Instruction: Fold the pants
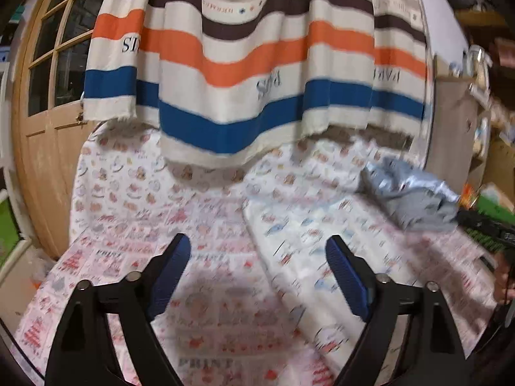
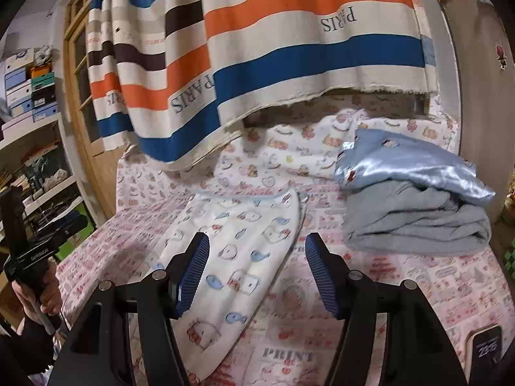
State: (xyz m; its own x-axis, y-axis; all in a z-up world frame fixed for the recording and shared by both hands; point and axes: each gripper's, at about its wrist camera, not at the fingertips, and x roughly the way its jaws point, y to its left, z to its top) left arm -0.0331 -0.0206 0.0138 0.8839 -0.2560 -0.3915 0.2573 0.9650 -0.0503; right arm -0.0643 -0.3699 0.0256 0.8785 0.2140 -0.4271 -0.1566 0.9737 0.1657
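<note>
- The pants, white with small blue and red cartoon prints, are lying flat on the bed sheet, which is covered in pink and red pictures.
- In the right wrist view the pants are lying folded into a long strip, running from the middle of the bed down towards the camera.
- The right gripper is hanging just above the pants, its jaws standing partly apart with nothing pinched between them; one blue pad is sitting over the cloth, the other over the sheet beside the pants' edge.
- The left gripper is hovering over the sheet with its jaws standing wide and nothing held; the pants are showing blurred between and beyond the fingers, towards the right.
- A hand is gripping the handle of the left gripper at the left edge of the right wrist view.
- A pile of folded clothes, shiny light blue on top of grey, is resting at the far right of the bed, apart from the pants.
- A striped curtain in orange, blue and brown is hanging down behind the bed.
- A phone is lying at the near right corner.
</note>
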